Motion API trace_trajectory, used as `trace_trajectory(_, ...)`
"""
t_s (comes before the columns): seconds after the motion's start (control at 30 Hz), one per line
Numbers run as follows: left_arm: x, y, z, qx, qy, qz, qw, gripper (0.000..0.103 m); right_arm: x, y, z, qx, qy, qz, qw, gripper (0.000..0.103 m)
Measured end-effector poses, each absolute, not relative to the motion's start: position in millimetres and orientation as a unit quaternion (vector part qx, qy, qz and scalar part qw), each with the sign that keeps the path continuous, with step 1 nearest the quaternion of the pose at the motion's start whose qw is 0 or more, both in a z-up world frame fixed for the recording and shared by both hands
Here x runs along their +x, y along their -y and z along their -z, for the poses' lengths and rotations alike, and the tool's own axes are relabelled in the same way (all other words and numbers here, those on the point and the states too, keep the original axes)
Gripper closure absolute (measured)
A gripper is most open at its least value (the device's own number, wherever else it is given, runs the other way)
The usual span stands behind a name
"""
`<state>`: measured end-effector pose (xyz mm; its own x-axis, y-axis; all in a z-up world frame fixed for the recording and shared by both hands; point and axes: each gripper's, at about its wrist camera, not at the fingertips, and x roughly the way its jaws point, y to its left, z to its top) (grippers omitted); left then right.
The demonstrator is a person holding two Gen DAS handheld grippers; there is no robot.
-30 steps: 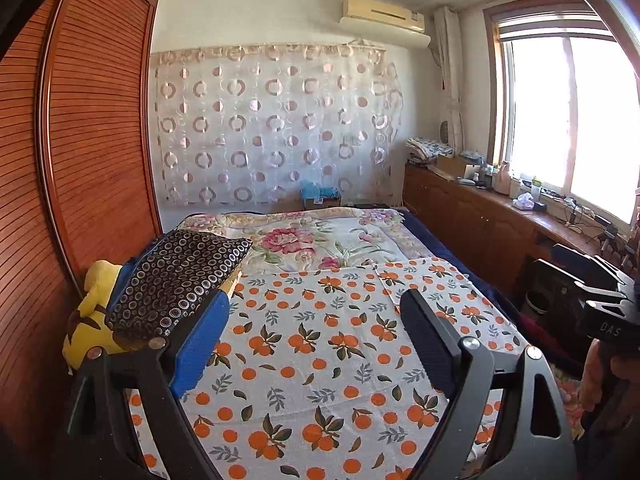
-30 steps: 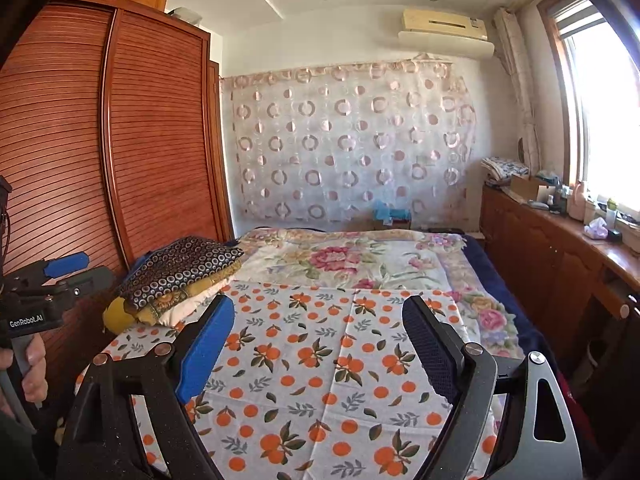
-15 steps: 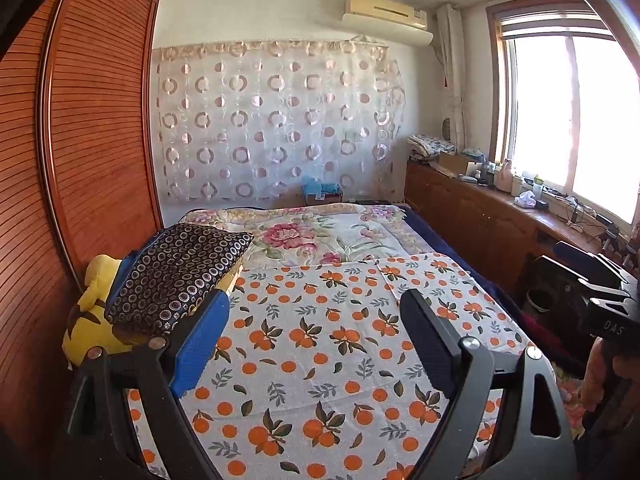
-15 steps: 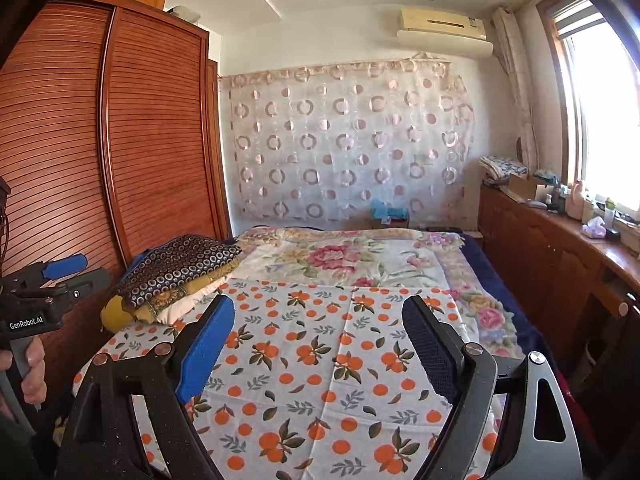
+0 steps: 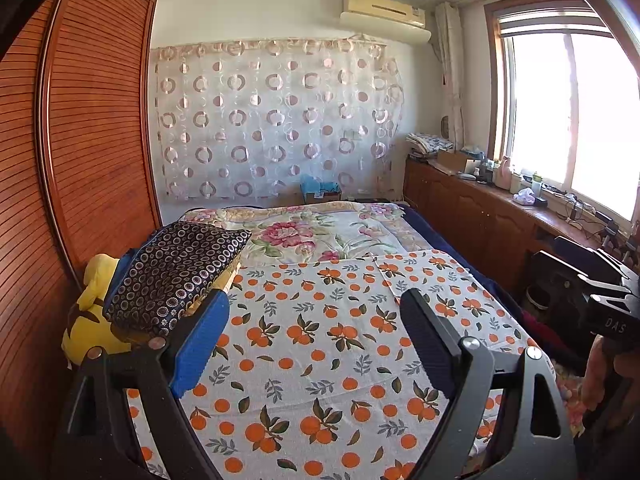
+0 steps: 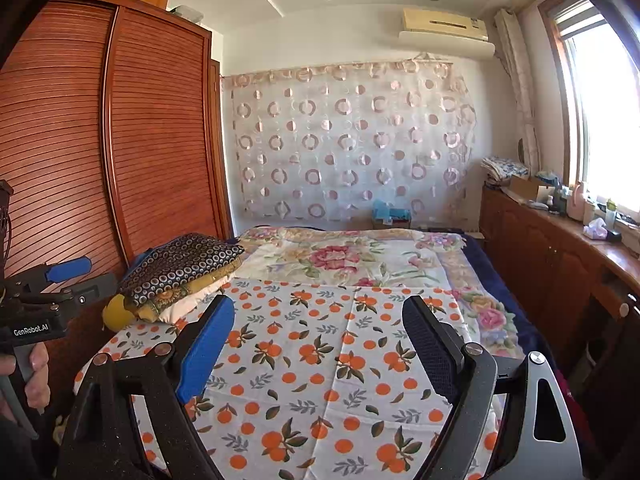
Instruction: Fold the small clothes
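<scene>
An orange-fruit print cloth lies spread flat over the near half of the bed, also seen in the right wrist view. My left gripper hovers above it, open, with nothing between its fingers. My right gripper hangs over the same cloth, open and empty too. Each gripper shows at the edge of the other's view: the right gripper on the right, the left gripper on the left, each held by a hand. A folded dark cloth with ring print tops a pile at the bed's left.
A yellow plush toy sits beside the pile against the slatted wooden wardrobe. A floral quilt covers the far half of the bed. A low wooden cabinet with bottles and clutter runs under the window on the right.
</scene>
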<state>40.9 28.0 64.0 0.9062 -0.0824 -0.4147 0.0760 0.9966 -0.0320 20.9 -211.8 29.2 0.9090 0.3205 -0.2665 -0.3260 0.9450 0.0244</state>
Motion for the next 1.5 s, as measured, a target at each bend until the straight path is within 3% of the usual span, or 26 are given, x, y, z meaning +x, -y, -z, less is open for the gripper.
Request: trace_trajectory(1.5,41,-29,-65,-0.007,-0.213,0.041,0.976,0.015,26,230,-24,-0.011,-0.129,-0.165,0.978,0.016)
